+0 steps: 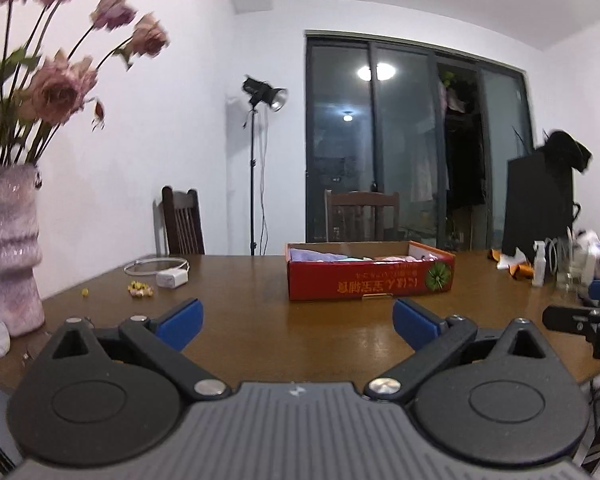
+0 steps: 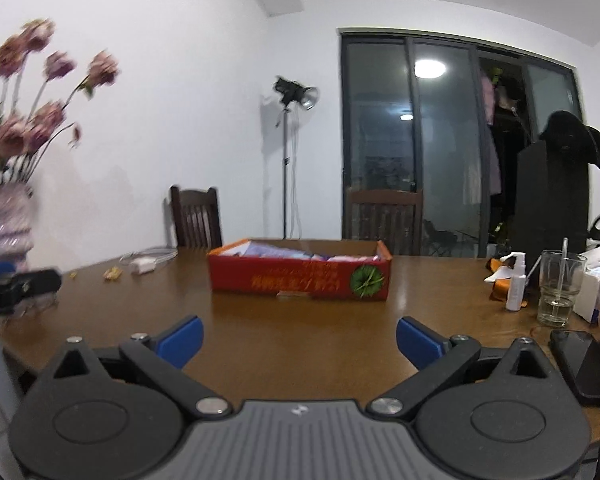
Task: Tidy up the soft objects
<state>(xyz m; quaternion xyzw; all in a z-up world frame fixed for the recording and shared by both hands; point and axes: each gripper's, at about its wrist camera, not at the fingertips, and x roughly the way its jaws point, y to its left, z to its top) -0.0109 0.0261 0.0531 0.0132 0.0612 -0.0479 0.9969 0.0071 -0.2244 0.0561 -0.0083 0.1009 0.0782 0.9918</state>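
Both claws hang low over the near edge of the brown table (image 1: 260, 280), and each stands spread as wide as it goes with nothing between its blue pads: the left gripper (image 1: 298, 320) and the right gripper (image 2: 300, 338) both hold only air, bare wood showing in the gap. From the left one, the tip of the right gripper pokes in at 3 o'clock; from the right one, the left gripper's tip shows at 9 o'clock. Farther out, dead ahead at 12 o'clock, sits the red box (image 1: 370, 280), open-topped, with soft cloths (image 1: 320, 257) in pale purple and pink lying inside it. Off at 10 o'clock lie a white charger (image 1: 172, 279) and some yellow crumbs (image 1: 140, 289), and nearer at 9 o'clock a pale vase (image 1: 8, 248) of pink flowers (image 1: 56, 92). At 2 o'clock from the right gripper stand a spray bottle (image 2: 516, 280) and a glass (image 2: 560, 288), a phone (image 2: 584, 364) nearer. Beyond the table, two chairs (image 1: 182, 222), a lamp stand (image 1: 256, 152) and dark glass doors (image 1: 412, 140).
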